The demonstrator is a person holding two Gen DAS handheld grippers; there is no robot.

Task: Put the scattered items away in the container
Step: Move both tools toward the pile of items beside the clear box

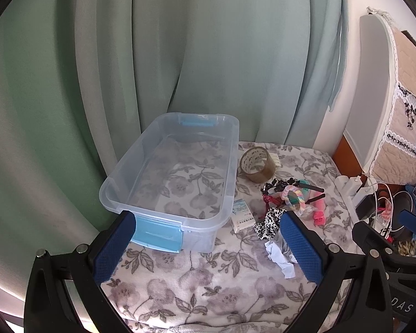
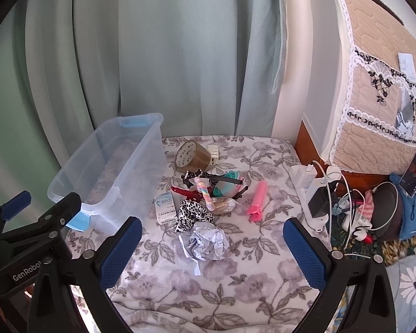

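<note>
A clear plastic bin with blue latches stands empty on the floral blanket, left of a pile of items. The pile holds a brown tape roll, a small white box, a spotted scrunchie, crumpled paper, a pink hair roller, a pastel braided band and dark hair clips. My left gripper is open and empty before the bin's near end. My right gripper is open and empty, above the paper.
Green curtains hang behind the bin. A power strip with chargers and cables lies at the blanket's right edge. A lace-covered appliance and a phone stand further right.
</note>
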